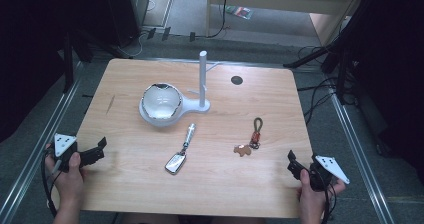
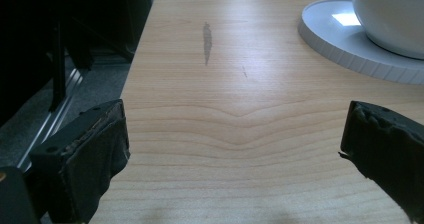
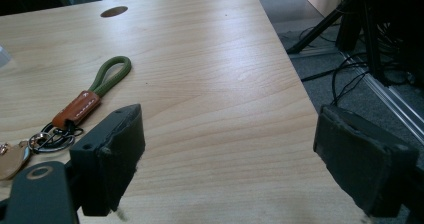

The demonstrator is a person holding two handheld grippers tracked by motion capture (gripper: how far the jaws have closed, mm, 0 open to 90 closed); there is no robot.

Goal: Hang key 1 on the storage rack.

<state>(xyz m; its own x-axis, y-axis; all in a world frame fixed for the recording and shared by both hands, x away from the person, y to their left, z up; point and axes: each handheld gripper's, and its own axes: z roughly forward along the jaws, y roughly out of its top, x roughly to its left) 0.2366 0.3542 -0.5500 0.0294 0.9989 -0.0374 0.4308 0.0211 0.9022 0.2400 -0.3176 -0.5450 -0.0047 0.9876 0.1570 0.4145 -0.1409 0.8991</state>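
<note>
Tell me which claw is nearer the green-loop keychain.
Right. The right claw sits at the table's near right edge, just right of and nearer than the keychain. The left claw is at the near left edge, far across the table.

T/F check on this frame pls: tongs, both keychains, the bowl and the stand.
1. Both tongs are open and hold nothing. True: left tongs and right tongs gape over bare table.
2. The green-loop keychain lies inside the bowl. False: it lies flat on the table, right of centre.
3. The silver key fob lies in front of the bowl. True.
4. The white post has tipped over. False: it stands upright on its white base, right beside the bowl.
5. The right tongs touch the green-loop keychain. False: they are apart.
</note>
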